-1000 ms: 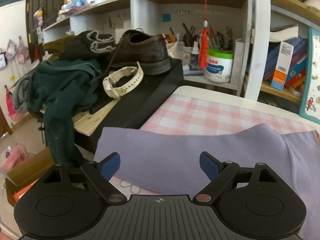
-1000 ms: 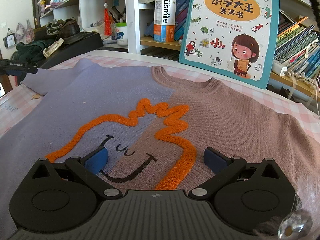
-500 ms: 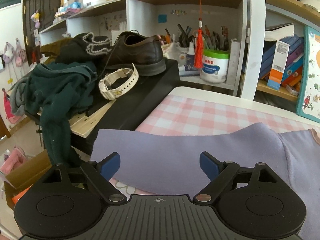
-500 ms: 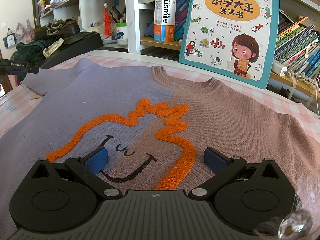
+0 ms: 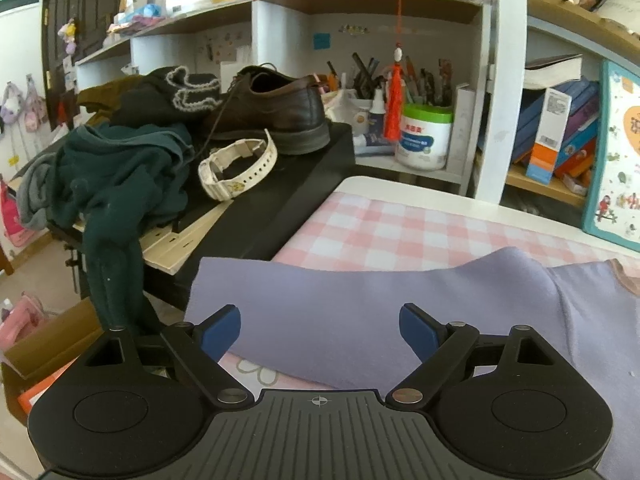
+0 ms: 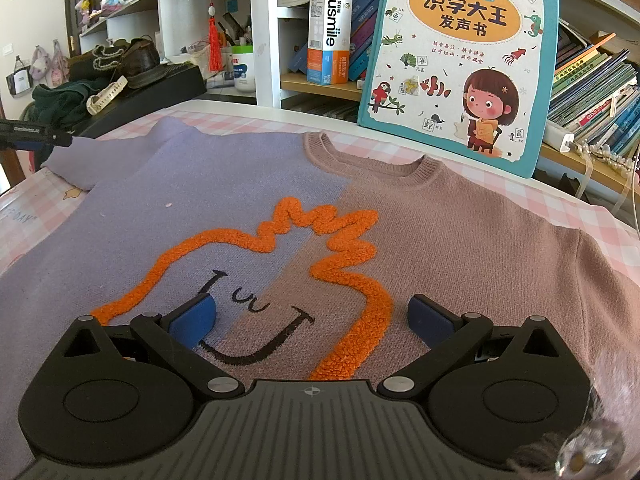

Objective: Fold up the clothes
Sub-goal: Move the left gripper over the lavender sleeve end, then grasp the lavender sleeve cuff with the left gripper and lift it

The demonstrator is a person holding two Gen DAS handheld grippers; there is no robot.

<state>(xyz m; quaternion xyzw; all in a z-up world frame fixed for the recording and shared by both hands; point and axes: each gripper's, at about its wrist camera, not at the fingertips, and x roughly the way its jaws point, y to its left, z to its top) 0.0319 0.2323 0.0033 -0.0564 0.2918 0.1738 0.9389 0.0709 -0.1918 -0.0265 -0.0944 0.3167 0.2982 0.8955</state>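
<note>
Knitted lilac-and-mauve sweater (image 6: 248,200) lay flat, face up, on the checked worktop (image 5: 400,224), nothing folded yet.
The left claw (image 5: 320,328) hung wide open and empty over the lilac sleeve (image 5: 340,292); the right claw (image 6: 310,314) gaped empty above the chest. Next, probably: pinch the sleeve's cuff and carry it inward.

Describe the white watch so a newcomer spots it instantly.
Left of the pink checked table stands a black stand piled with clutter. The white watch lies on it, between the dark green garment and the brown leather shoe: the only pale, looped strap there.
</note>
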